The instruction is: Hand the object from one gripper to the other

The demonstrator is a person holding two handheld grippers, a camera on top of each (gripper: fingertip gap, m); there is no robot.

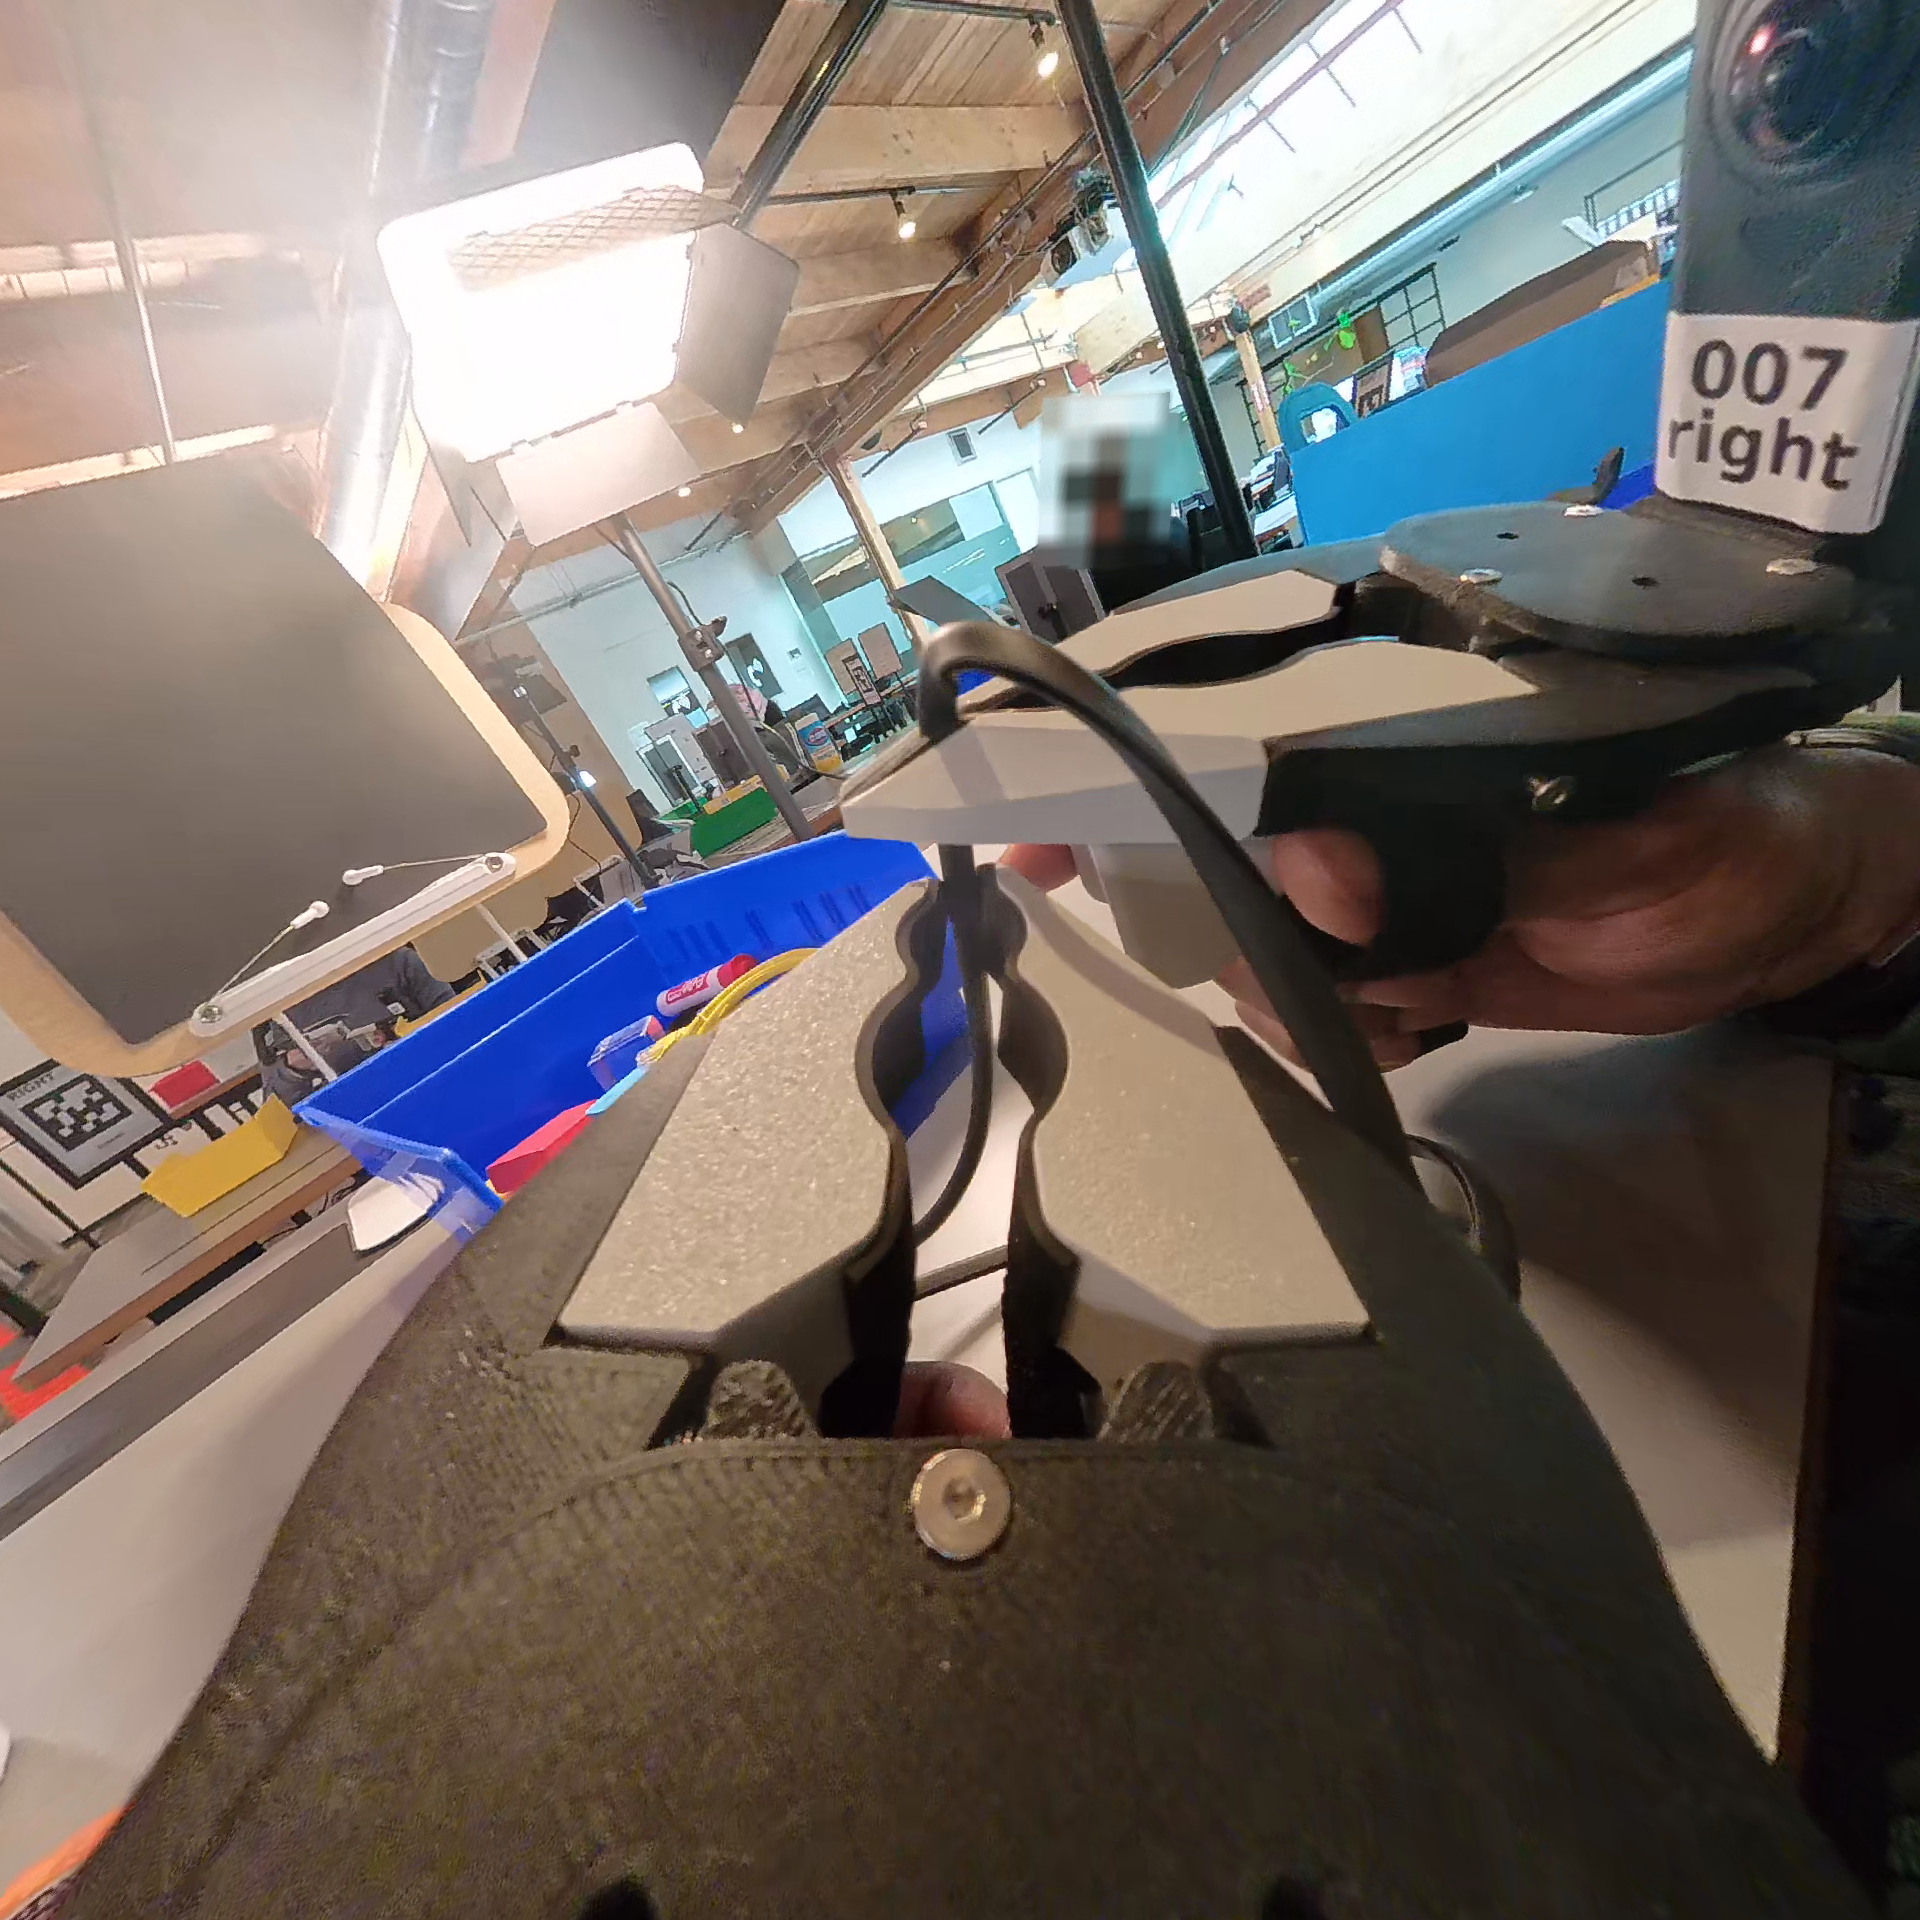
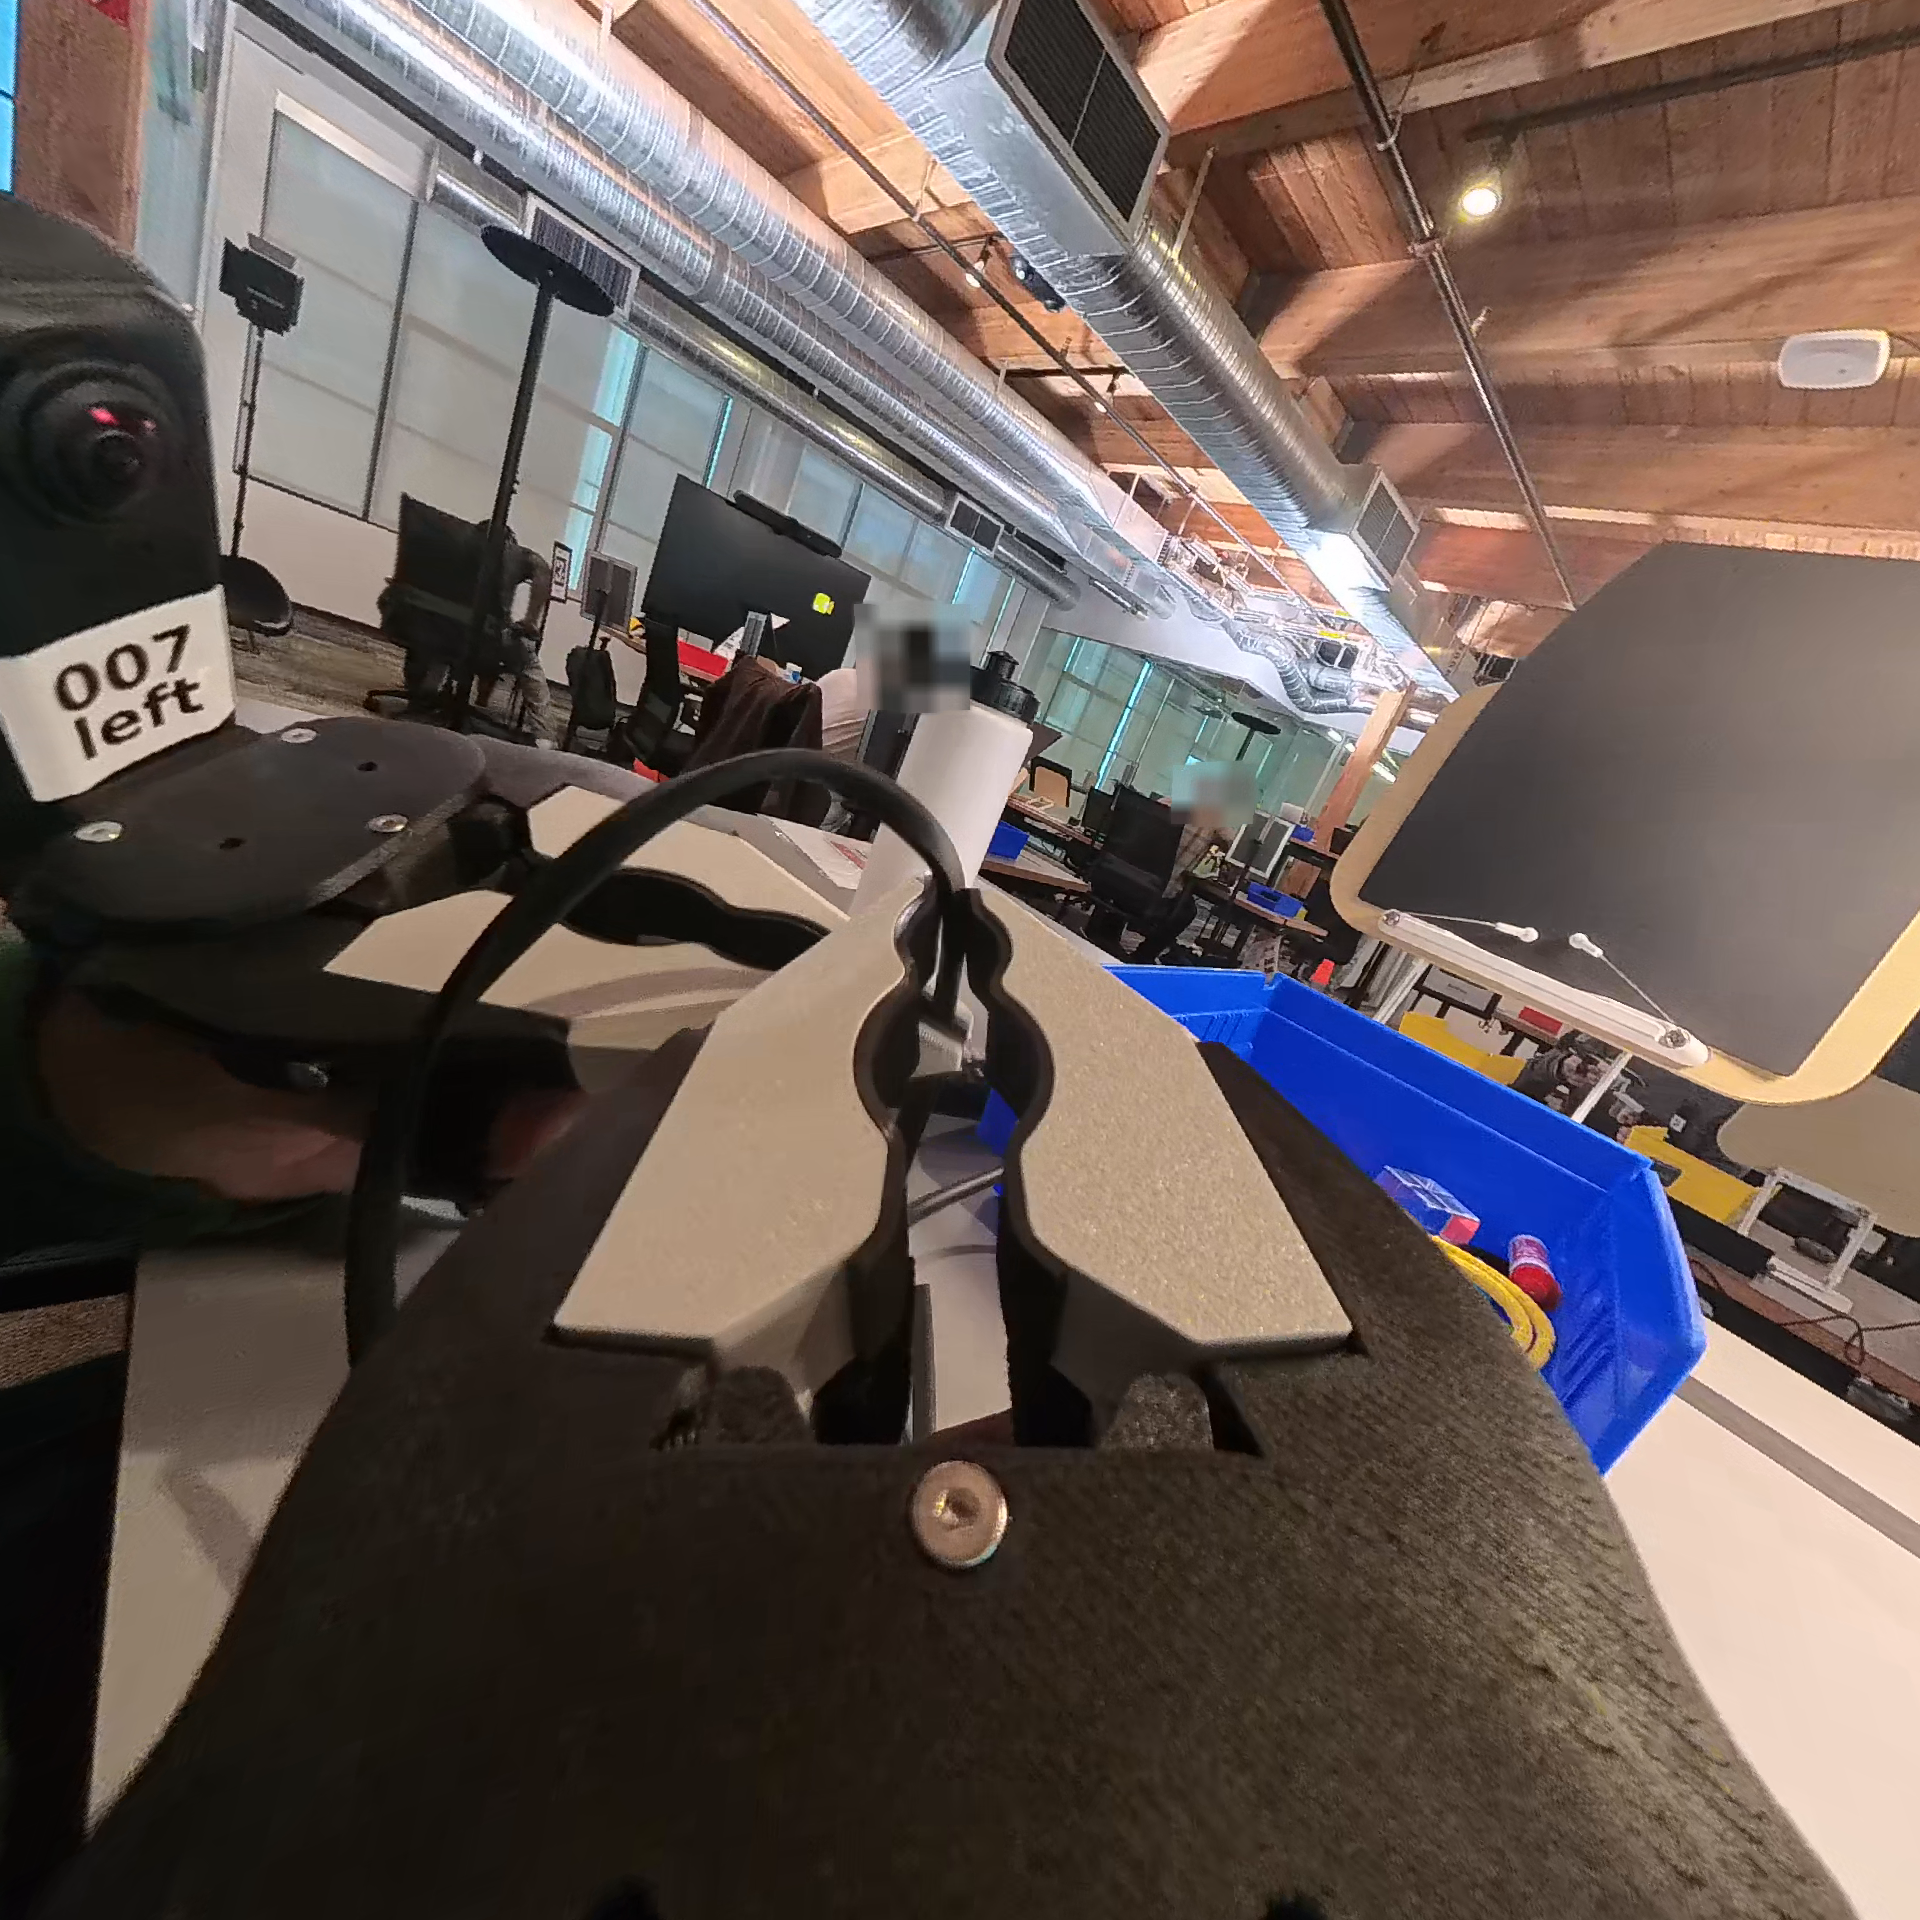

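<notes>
A black cable (image 1: 1226,862) hangs between both grippers above the white table (image 1: 1621,1351). In the left wrist view my left gripper (image 1: 961,896) has its tips closed on the cable, which runs down through the gap between the fingers. My right gripper (image 1: 966,696) comes in from the right, held by a hand, with the cable looping out of its tip. In the right wrist view my right gripper (image 2: 948,909) pinches the cable (image 2: 727,774) at its tips, with a silver plug (image 2: 935,1039) just behind them. The left gripper's fingers (image 2: 436,956) lie at the left, tips hidden.
A blue bin (image 1: 499,1039) with a yellow cable, a red marker and small blocks stands just beyond the grippers; it also shows in the right wrist view (image 2: 1455,1122). A black board with a wooden rim (image 1: 208,748) hangs over it. A white bottle (image 2: 961,779) stands behind. Left and right tips are no more than a few centimetres apart.
</notes>
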